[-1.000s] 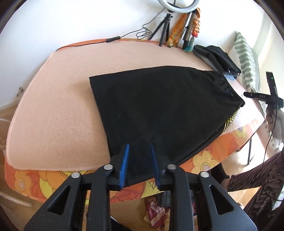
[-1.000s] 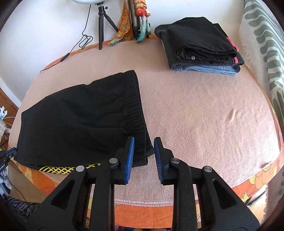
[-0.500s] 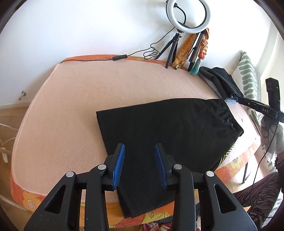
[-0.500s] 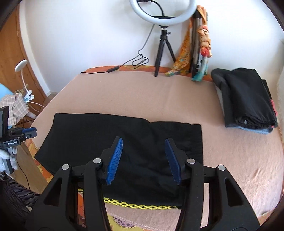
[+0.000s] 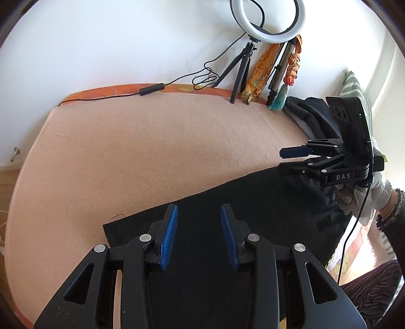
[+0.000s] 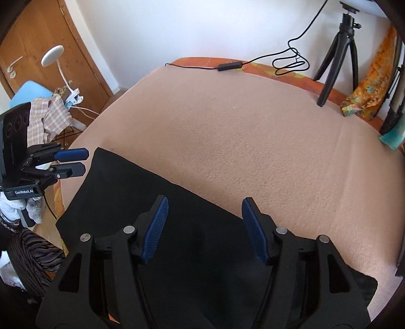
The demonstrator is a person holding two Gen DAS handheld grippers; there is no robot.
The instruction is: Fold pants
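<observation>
The black pants [image 5: 253,215] lie flat on the peach blanket [image 5: 152,151] near the bed's front edge. My left gripper [image 5: 199,210] hovers over their left part, open, with only flat cloth showing below the gap between its blue pads. The right wrist view shows it from the side as the left gripper [image 6: 76,162], by the corner of the pants [image 6: 121,192], nothing in it. My right gripper [image 6: 205,202] is above the pants' middle; its jaws are opening and nothing is between them. It shows at the right as the right gripper [image 5: 288,160], in a gloved hand.
A ring light [image 5: 268,20] on a tripod [image 5: 240,68] stands at the wall with a cable [image 5: 152,89] along the bed's back edge. A stack of folded dark clothes [image 5: 308,114] and a striped pillow [image 5: 354,86] sit at the back right. A chair with cloth [image 6: 48,114] stands left of the bed.
The left gripper has travelled from the pants' end at the bed edge to above the cloth. The right gripper has swung left from the waistband, rolled, and widened its jaws.
</observation>
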